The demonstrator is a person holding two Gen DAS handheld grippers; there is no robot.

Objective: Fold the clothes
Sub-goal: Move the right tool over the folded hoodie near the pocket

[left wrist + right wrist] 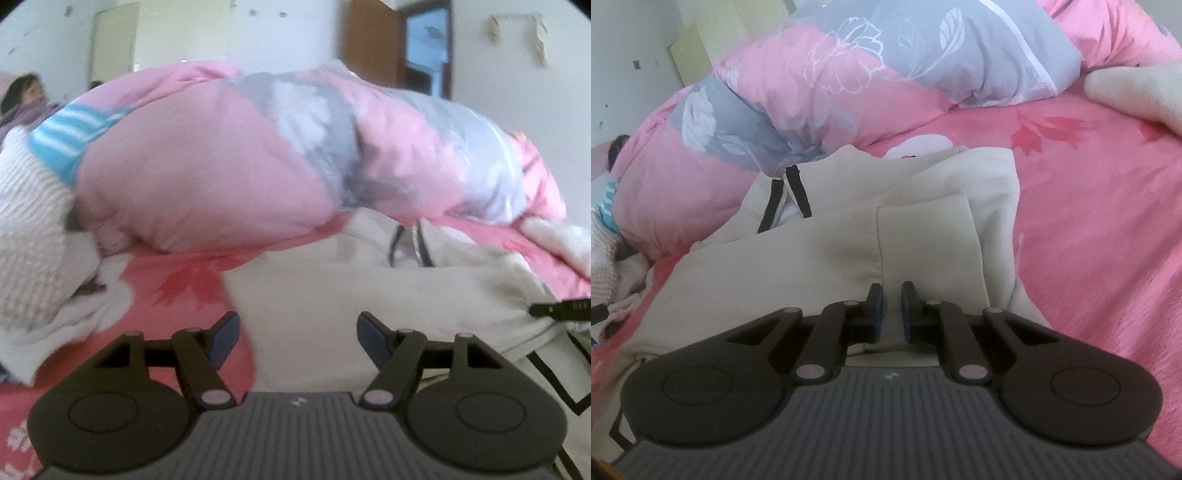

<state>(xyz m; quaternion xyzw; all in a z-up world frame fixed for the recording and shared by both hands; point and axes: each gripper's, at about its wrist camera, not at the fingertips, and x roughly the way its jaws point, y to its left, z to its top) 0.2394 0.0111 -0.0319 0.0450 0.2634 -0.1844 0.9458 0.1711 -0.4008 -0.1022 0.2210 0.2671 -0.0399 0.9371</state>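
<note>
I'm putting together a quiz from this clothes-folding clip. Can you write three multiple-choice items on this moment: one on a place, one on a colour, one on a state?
1. Where does the cream zip-up garment with black trim lie?
A. On the pink flowered bedsheet
B. On a wooden floor
C. On a hanger

2. What colours is the bunched quilt behind the garment?
A. Green and yellow
B. Pink and grey with white flowers
C. Plain black

3. How does the left hand-held gripper stand?
A. Shut on the quilt
B. Shut on a sock
C. Open, nothing between its fingers

Answers:
1 A: pink sheet shows around the garment in both wrist views.
2 B: pink and grey panels with white flower prints.
3 C: its fingers stand wide apart above sheet and garment.
</note>
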